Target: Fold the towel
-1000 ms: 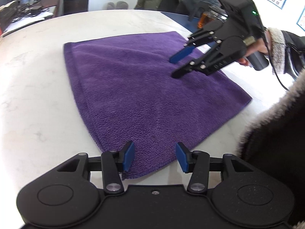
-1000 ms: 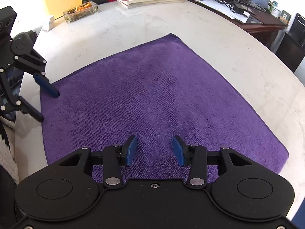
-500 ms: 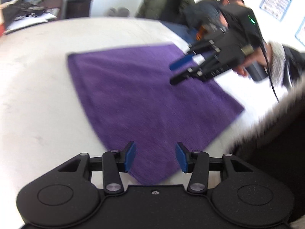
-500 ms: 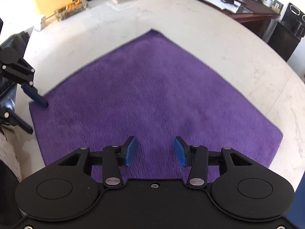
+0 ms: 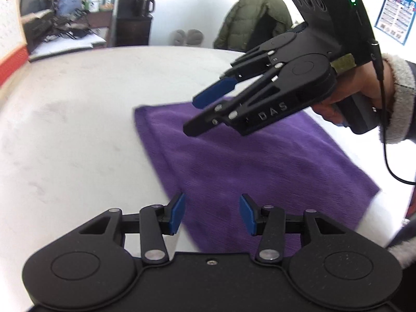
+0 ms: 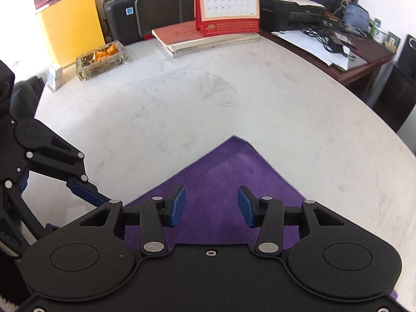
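purple towel (image 5: 260,161): flat on white marble table (image 6: 208,98)
left gripper (image 5: 212,214): jaws apart, empty
right gripper (image 6: 211,206): jaws apart, empty

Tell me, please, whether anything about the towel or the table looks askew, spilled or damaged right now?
Nothing stands out. The purple towel lies flat and unfolded on the white table, with no visible spill or tear. Both the left gripper and the right gripper are open above it, gripping nothing.

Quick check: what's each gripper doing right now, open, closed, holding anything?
Left gripper: jaws open, nothing held, over the purple towel.
Right gripper: jaws open, nothing held, above the towel.
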Tool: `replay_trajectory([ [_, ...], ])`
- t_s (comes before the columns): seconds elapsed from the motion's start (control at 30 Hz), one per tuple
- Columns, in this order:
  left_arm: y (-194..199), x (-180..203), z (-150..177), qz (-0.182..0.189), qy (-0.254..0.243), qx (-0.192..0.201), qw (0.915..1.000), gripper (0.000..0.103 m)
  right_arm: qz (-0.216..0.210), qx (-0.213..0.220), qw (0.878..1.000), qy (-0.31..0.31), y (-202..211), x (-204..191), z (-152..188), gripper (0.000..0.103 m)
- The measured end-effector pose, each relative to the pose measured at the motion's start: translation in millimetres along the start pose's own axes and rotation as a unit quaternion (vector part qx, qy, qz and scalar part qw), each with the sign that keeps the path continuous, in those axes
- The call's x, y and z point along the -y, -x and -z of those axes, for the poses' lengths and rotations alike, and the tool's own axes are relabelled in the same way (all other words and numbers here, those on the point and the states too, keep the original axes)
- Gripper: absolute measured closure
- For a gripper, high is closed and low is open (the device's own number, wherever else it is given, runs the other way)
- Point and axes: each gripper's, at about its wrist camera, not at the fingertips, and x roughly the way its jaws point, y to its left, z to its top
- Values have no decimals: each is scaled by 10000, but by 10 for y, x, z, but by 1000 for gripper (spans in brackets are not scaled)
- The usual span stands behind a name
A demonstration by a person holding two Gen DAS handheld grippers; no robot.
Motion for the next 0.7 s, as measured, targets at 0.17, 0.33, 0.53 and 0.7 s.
replay_trajectory([
  [0.17, -57, -57, -40, -294, -182, -56, 9994, 78, -66, 66, 9997, -217, -86, 42, -93, 62],
  [0.33, -152, 28, -58, -501, -847, -185, 9950, 86, -37, -53, 9997, -218, -152, 36, -58, 64],
  [0.53, -252, 81, -71, -429, -1245, -182, 9911, 87, -71, -83, 9993, -359, -157, 47, -39, 64],
  [0.7, -376, 100, -82, -378, -1555, -312, 9866, 89, -123, -93, 9987, -483, -166, 72, -20, 64],
])
